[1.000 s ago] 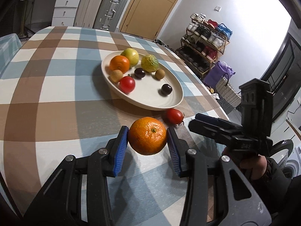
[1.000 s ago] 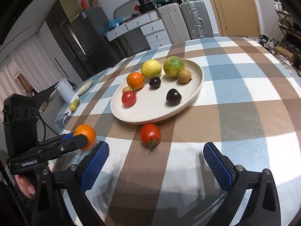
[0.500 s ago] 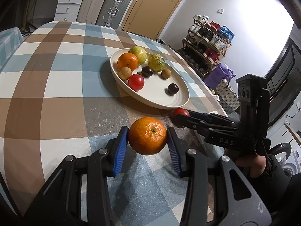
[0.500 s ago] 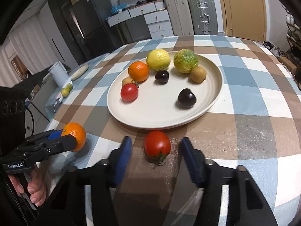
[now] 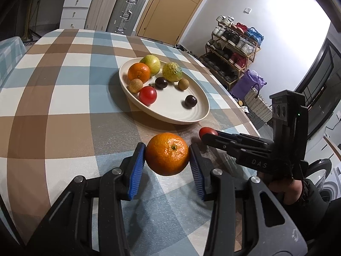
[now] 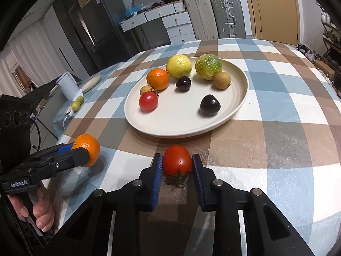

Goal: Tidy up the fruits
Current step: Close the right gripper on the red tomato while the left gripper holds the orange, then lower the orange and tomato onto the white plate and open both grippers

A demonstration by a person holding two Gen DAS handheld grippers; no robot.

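Left tongs (image 5: 167, 159) squeezed on an orange (image 5: 167, 153), up off the surface (image 5: 64, 111). Right tongs (image 6: 177, 166) narrow around a tomato (image 6: 177, 160), maybe already gripping. Plate (image 6: 238, 98) straight ahead of both, nearer the tomato.

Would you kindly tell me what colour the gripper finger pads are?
Blue, ribbed pads; clearest in the right wrist view.

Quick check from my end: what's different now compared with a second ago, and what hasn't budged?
The right gripper moved in toward the tomato lying on the tablecloth in front of the plate and closed from wide open until its pads sit against the tomato's sides. The tomato is still on the cloth. The left gripper still holds the orange clear of the table. The fruit on the plate has not moved.
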